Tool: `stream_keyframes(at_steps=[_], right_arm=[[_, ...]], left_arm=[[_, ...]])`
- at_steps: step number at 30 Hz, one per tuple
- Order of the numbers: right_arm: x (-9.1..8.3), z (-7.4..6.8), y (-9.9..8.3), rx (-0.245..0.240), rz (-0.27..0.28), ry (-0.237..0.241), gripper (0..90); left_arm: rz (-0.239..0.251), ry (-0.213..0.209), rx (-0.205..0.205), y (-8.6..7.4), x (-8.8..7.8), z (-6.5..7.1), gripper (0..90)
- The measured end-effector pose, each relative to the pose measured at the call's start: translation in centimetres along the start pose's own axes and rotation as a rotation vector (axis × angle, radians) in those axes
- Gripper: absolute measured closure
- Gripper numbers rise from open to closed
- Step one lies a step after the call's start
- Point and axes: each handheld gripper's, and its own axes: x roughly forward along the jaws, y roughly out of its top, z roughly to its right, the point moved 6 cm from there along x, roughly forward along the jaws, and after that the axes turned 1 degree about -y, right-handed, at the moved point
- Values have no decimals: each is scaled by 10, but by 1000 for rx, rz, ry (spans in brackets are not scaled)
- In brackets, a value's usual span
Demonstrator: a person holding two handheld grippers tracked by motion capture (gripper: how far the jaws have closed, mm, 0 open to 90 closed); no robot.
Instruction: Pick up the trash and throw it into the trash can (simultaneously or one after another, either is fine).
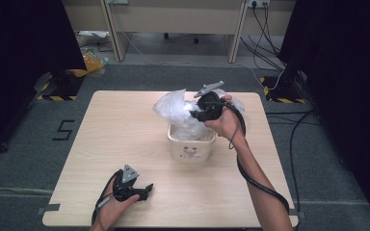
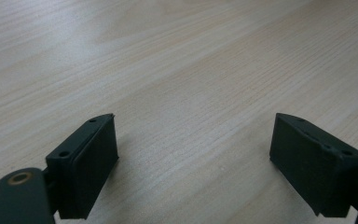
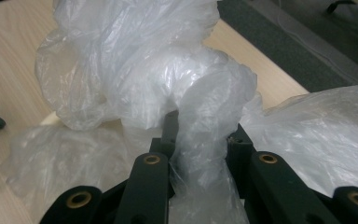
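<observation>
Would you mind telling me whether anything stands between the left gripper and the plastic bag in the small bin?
Nothing visible does. The left gripper rests open on bare table, and only wood lies between it and the bin, where the right gripper pinches the plastic bag.

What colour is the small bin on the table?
Cream, with a small printed figure on its front; the bin shows best in the high view.

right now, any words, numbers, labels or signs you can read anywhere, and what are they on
"5": a large black digit marked on the grey carpet floor, left of the light wooden table.
The small cream square bin lined with the clear plastic bag has a printed figure on its front, too small to read for any words.
Nothing else legible.
</observation>
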Motion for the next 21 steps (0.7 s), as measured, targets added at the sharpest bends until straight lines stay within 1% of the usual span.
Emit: stream_keyframes(at_steps=[3,5,10,16,19,21], right_arm=[[14,-6,-4,-16,-44,10,756],[22,-9,-7,-22,-73,30,757],[35,-14,-13,-14,-127,63,759],[52,-19,-21,10,-181,106,761],[56,-21,-24,11,-205,116,761],[59,-23,-25,12,-230,127,762]], left_arm=[[-1,-1,0,0,0,0,142],[-1,-1,0,0,0,0,142],[-1,0,1,0,0,0,142],[2,2,0,0,0,0,142],[4,3,-1,0,0,0,142],[7,3,-4,0,0,0,142]])
